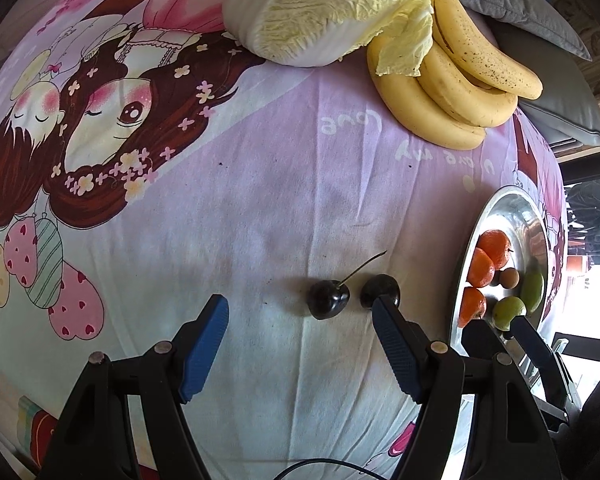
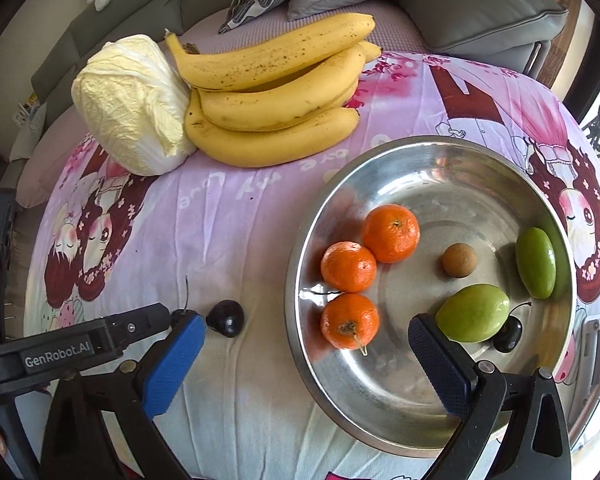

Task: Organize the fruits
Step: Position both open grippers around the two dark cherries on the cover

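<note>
Two cherries [image 1: 354,295] lie side by side on the cloth [image 1: 260,200] left of the bowl [image 2: 312,240], just ahead of the left gripper [image 1: 300,332], nearer than the right gripper [image 2: 304,344]; both spread, empty.

A round stainless-steel bowl [image 2: 432,152] sits at centre-right on a pink cartoon-printed cloth [image 2: 228,232]. Inside it, three orange tangerines [image 2: 349,267] cluster at nine o'clock, touching one another. A small round brown fruit [image 2: 459,260] lies near the bowl's centre, apart from the rest. Two green oval fruits [image 2: 473,313] lie at three to five o'clock; a dark cherry with stem [image 2: 508,334] touches the lower one. A bunch of yellow speckled bananas [image 2: 276,92] lies at twelve o'clock, against a pale napa cabbage [image 2: 132,104] at eleven. The right gripper [image 2: 304,334] stands with jaws wide, empty. At eight o'clock a dark cherry [image 2: 226,317] lies on the cloth beside the left gripper's blue finger [image 2: 168,364].
</note>
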The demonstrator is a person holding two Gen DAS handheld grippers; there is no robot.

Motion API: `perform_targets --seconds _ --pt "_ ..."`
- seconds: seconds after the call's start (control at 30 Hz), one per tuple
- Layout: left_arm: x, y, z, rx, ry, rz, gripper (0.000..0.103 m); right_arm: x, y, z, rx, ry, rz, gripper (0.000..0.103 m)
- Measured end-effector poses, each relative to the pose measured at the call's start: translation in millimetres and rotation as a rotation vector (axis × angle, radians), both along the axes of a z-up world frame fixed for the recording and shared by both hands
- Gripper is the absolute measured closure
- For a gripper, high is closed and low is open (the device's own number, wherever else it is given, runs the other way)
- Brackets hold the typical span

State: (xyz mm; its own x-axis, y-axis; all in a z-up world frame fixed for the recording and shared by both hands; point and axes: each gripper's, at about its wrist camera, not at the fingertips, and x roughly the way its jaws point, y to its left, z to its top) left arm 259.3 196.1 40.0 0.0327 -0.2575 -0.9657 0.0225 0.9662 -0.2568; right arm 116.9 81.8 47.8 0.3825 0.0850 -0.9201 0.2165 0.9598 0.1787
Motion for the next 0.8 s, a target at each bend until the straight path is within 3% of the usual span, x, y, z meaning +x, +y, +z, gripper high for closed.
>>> perform_targets --seconds 0.4,0.8 --pt "-5 69 11 -0.019 -0.026 0.103 0.028 10 44 2 -0.03 -0.052 0.117 0.0" --pt "-8 92 8 -0.049 -0.002 0.135 0.028 20 66 -8 -0.007 -0.047 0.182 0.0"
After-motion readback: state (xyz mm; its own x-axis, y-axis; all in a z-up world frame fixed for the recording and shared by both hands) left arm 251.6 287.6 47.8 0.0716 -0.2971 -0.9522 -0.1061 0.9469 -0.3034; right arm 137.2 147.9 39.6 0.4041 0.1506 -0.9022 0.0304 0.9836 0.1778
